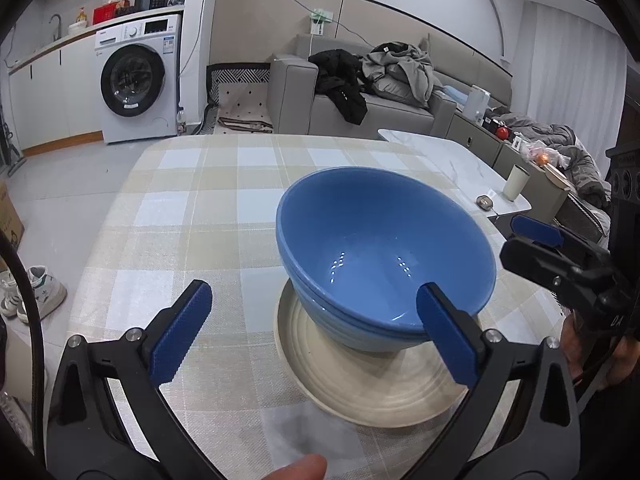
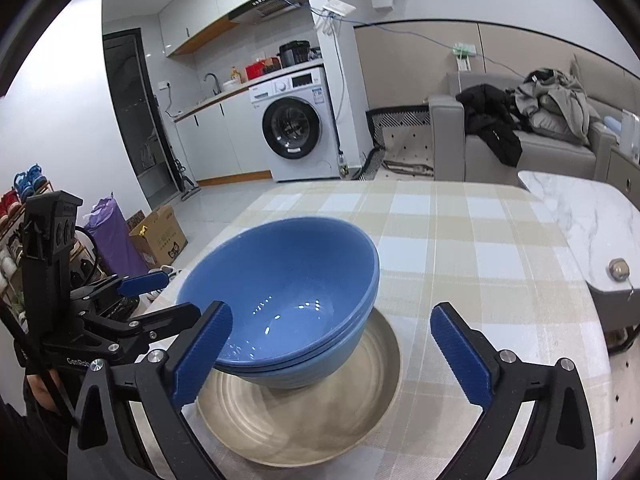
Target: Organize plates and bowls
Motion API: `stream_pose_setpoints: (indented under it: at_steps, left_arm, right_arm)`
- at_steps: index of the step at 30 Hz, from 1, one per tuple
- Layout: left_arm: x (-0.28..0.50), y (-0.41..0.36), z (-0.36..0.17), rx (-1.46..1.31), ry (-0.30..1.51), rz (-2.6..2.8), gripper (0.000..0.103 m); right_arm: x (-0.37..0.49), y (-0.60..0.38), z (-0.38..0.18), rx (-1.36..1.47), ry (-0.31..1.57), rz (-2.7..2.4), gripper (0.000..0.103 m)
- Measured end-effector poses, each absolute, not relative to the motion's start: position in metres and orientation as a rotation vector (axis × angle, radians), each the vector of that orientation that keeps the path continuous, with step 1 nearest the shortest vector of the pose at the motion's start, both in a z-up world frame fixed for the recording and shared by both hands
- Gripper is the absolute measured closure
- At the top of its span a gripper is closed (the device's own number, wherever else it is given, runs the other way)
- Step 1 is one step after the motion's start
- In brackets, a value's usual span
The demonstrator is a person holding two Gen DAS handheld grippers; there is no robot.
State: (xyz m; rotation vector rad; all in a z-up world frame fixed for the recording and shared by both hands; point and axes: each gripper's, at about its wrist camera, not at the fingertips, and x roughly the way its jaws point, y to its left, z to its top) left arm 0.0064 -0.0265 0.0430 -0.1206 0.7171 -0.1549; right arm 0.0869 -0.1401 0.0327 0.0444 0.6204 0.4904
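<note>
Two nested blue bowls (image 1: pixel 384 256) sit tilted on a cream plate (image 1: pixel 372 392) on the checked tablecloth; they also show in the right wrist view (image 2: pixel 280 300) on the plate (image 2: pixel 312 424). My left gripper (image 1: pixel 316 332) is open and empty, its right pad in front of the bowl's near rim. My right gripper (image 2: pixel 340 356) is open and empty, its left pad in front of the bowl's near rim. Each gripper shows in the other's view, the right one (image 1: pixel 536 236) at the right, the left one (image 2: pixel 136 284) at the left.
The checked tablecloth (image 1: pixel 192 216) covers the table. A marble side table (image 1: pixel 452 160) to the right holds a cup (image 1: pixel 516 182) and a small object. A sofa with clothes, a washing machine (image 1: pixel 136 80), boxes and shoes lie beyond.
</note>
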Motion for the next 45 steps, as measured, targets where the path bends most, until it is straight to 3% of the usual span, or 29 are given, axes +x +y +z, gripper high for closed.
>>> stream_pose_setpoints:
  at_steps: [16,30,45]
  left_arm:
    - [-0.04,-0.006,0.05,-0.055,0.595,-0.108,0.001]
    - [-0.044,0.032,0.015,-0.133,0.542,-0.07,0.001]
    - [-0.035,0.022,-0.009,-0.108,0.524,-0.092,0.001]
  right_arm:
    - [0.068,-0.142,0.033,0.048,0.531,0.572,0.0]
    - [0.064,-0.176,0.021,0.079,0.479,0.596,0.0]
    - [0.044,-0.197,-0.008,0.066,0.398,0.587,0.0]
